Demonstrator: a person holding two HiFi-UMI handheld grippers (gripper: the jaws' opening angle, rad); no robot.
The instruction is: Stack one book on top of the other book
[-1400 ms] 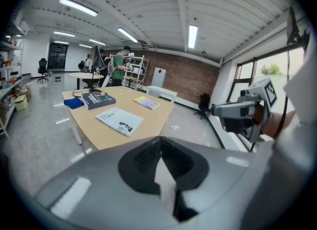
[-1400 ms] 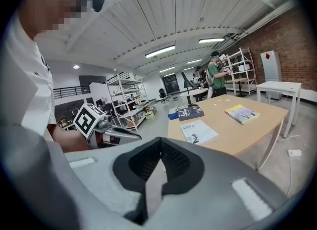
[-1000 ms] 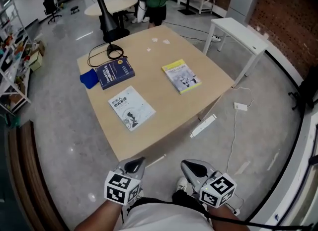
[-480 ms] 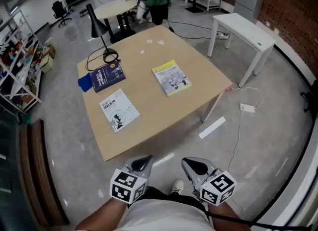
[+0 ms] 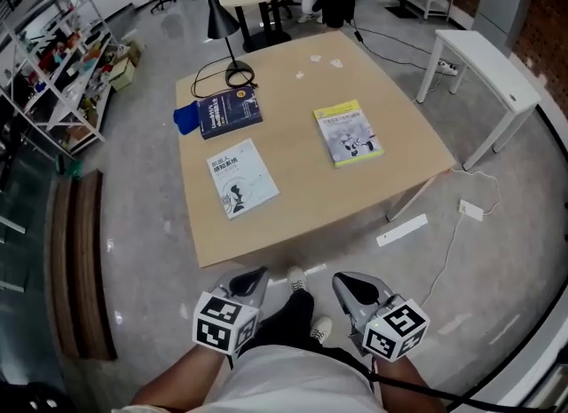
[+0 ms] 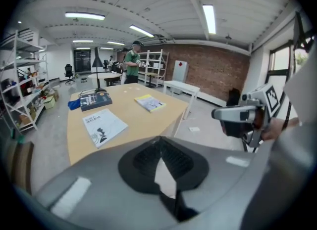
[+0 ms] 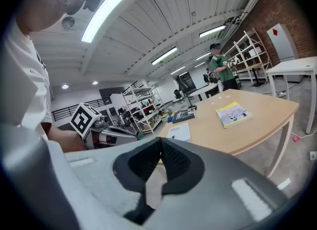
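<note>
Well short of surface [image 5: 302, 198], left gripper [image 5: 251, 278] and right gripper [image 5: 348, 285] both closed, empty, near person's waist. Flat on it, well apart: white book [image 5: 241, 178], yellow book [image 5: 348, 133], navy book [image 5: 229, 113]. Sound approach, likely: step closer, open one gripper, take book by free edge, keep it level.

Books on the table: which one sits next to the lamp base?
The dark blue book, which lies just in front of the lamp base. The white book and the yellow book lie farther from it, nearer the person.
</note>
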